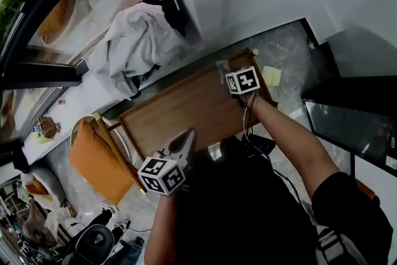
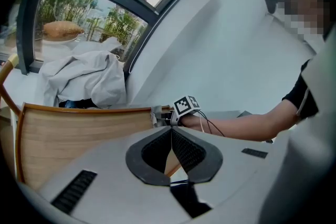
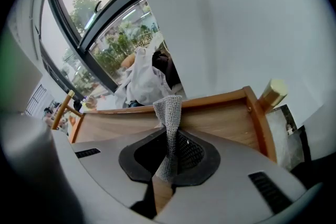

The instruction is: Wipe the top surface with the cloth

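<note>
- Brown wooden rimmed table top [image 1: 186,110] sits centre; left gripper [image 1: 184,138] at its near edge, right gripper [image 1: 222,69] at its far right corner.
- Grey knitted cloth [image 3: 169,113] between the right gripper's jaws, above the top.
- Crumpled white fabric heap [image 1: 138,40] beyond the far left edge.
- Orange cushioned chair [image 1: 99,161] just left of the top.
- Yellow paper note [image 1: 271,76] on the floor, right of it.

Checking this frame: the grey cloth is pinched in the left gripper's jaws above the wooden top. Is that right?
Not quite. The grey cloth is pinched in the right gripper, above the wooden top, as the right gripper view shows. The left gripper is shut with nothing between its jaws.
</note>
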Motion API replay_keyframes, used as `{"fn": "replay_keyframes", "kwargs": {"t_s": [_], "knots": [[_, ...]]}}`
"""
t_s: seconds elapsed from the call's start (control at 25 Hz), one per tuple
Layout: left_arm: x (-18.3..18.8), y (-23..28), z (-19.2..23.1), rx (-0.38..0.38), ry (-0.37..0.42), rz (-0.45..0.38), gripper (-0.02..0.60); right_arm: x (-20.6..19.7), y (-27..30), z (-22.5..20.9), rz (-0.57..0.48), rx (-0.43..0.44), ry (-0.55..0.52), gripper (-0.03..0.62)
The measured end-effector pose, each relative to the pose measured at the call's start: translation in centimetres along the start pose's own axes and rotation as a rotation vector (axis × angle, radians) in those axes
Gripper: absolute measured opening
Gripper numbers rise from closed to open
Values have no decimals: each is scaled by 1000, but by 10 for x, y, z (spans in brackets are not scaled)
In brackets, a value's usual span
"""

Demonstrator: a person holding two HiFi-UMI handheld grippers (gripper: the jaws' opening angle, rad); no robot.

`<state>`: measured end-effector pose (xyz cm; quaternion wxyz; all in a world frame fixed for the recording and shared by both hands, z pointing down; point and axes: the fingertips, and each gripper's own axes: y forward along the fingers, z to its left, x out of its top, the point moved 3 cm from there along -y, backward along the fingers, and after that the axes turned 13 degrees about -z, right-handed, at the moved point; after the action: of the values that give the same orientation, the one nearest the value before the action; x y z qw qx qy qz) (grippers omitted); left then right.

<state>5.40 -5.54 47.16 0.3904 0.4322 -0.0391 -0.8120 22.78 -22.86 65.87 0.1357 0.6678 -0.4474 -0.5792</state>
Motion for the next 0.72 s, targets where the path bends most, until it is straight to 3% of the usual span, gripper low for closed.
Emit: {"fn": "replay_keyframes", "kwargs": {"t_s": [0.36,0.72], "knots": [[-6,14,-14,-22,7,12,11,10,-17,-46,-21,-120,-7,41],[-3,11,-20,-20,11,-11,11,14,-25,-62,-22,-264,-15,41]]}}
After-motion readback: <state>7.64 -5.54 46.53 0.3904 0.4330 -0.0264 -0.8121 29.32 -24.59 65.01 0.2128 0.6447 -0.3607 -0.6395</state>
